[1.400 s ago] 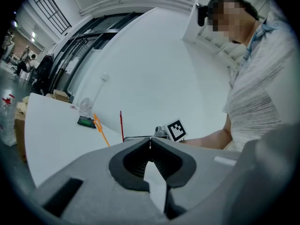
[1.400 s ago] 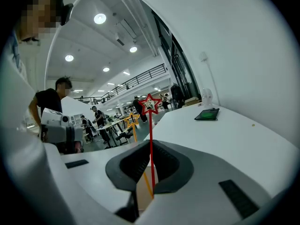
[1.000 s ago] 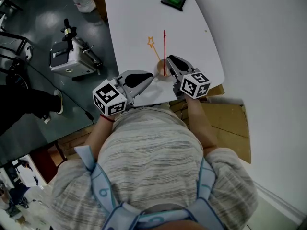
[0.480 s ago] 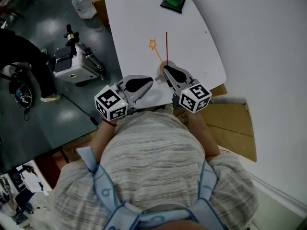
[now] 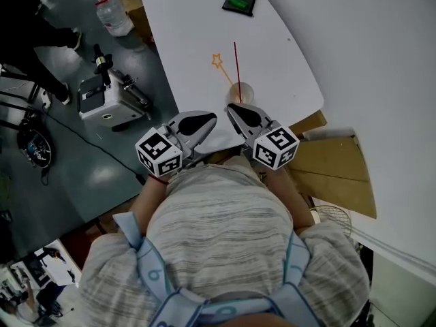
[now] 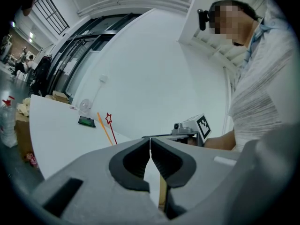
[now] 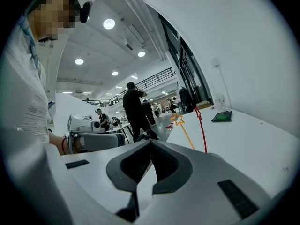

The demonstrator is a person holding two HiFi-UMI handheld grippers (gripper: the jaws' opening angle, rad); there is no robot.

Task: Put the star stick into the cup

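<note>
Star stick (image 5: 223,72) and red stick (image 5: 236,63) stand in the cup (image 5: 241,92) at the table's (image 5: 191,33) near edge, so we hold left gripper (image 5: 213,118) and right gripper (image 5: 230,108) back, closed on nothing.

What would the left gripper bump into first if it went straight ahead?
Probably the right gripper, whose tip lies right across that line; the cup stands slightly left of it.

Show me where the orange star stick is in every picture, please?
Head view: the orange star stick is upper middle, leaning left out of the cup.
Left gripper view: orange star stick left of centre, halfway down.
Right gripper view: orange star stick right of centre, halfway down.
Shared landmark: the red star stick, just right of it in every view.
</note>
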